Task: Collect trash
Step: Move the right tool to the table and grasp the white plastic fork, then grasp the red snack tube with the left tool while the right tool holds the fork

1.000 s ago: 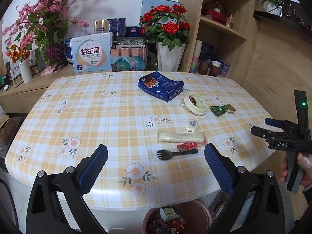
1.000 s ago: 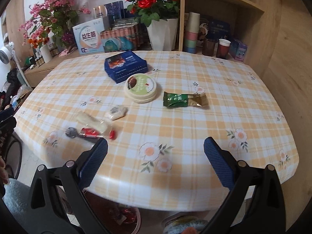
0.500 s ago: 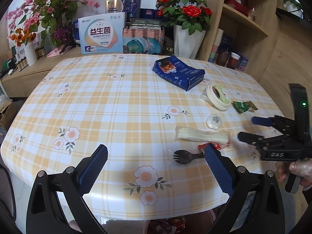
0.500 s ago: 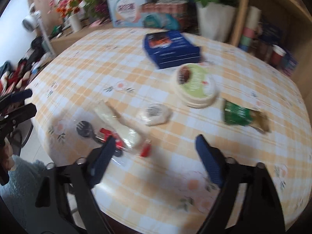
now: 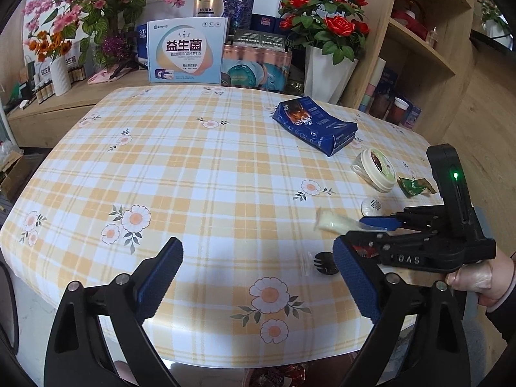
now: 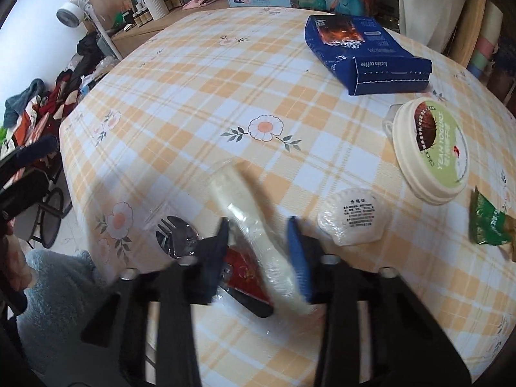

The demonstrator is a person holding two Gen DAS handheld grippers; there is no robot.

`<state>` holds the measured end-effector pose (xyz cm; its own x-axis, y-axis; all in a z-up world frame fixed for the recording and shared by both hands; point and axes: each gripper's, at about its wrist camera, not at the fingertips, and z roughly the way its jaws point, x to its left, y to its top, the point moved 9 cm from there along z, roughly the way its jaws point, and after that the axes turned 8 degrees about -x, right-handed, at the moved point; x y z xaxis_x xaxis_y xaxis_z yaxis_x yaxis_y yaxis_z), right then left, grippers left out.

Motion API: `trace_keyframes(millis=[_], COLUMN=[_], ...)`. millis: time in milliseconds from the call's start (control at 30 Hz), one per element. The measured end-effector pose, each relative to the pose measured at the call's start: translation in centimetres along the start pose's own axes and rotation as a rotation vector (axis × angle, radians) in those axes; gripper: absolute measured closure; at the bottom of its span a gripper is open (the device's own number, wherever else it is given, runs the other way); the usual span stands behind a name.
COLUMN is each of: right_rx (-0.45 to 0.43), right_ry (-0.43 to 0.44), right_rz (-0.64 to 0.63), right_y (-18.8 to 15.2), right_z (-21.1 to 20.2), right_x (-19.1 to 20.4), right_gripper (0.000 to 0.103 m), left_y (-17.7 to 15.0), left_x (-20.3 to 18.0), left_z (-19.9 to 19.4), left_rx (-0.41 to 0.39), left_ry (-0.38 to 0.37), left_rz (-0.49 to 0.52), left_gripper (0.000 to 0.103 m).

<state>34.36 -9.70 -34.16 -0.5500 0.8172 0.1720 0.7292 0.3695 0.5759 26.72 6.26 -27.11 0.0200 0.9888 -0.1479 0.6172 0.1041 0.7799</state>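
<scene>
On the checked tablecloth (image 5: 200, 174) lie several pieces of trash. My right gripper (image 6: 261, 235) has its jaws narrowed around a long white wrapped packet (image 6: 245, 200), with a red sachet (image 6: 245, 274) and a black plastic spork (image 6: 175, 233) beside it; the frame is blurred and contact is unclear. The packet (image 5: 335, 222) and right gripper (image 5: 367, 229) also show in the left wrist view. My left gripper (image 5: 258, 277) is open and empty above the table's near edge.
A blue coffee box (image 6: 364, 48), a round yoghurt lid (image 6: 432, 151), a small white sealed cup (image 6: 354, 221) and a green wrapper (image 6: 490, 222) lie farther back. A bin with trash (image 5: 277, 375) sits below the table edge. Boxes and flower vases stand behind.
My right gripper has dropped down over the white packet and its jaws have narrowed around it. My left gripper has moved a little forward and left over the table.
</scene>
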Motion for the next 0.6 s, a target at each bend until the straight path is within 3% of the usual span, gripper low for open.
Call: trace_keyframes(millis=[33, 267, 333, 600], right_rx=[-0.009, -0.108, -0.136, -0.171], right_ry=[0.006, 0.009, -0.017, -0.093], right_rz=[0.015, 0.099, 0.124, 0.269], right_y=[0.1, 0.4, -0.1, -4.3], right_z=[-0.3, -4.2, -5.7, -9.3], right_x=[-0.1, -1.6, -2.5, -6.5], right_gripper=[0.085, 0.086, 0.086, 0.086], left_y=[-0.1, -1.1, -1.8, -3.3], left_x=[-0.2, -3.7, -5.8, -11.9], left_z=[0.1, 1.0, 1.8, 5.7], left_rx=[0.005, 0.037, 0.069, 0.152], left_ry=[-0.009, -0.107, -0.188, -0.345], left_rz=[0.002, 0.059, 0.104, 0.279], left_gripper=[0.018, 0.027, 0.028, 0.041])
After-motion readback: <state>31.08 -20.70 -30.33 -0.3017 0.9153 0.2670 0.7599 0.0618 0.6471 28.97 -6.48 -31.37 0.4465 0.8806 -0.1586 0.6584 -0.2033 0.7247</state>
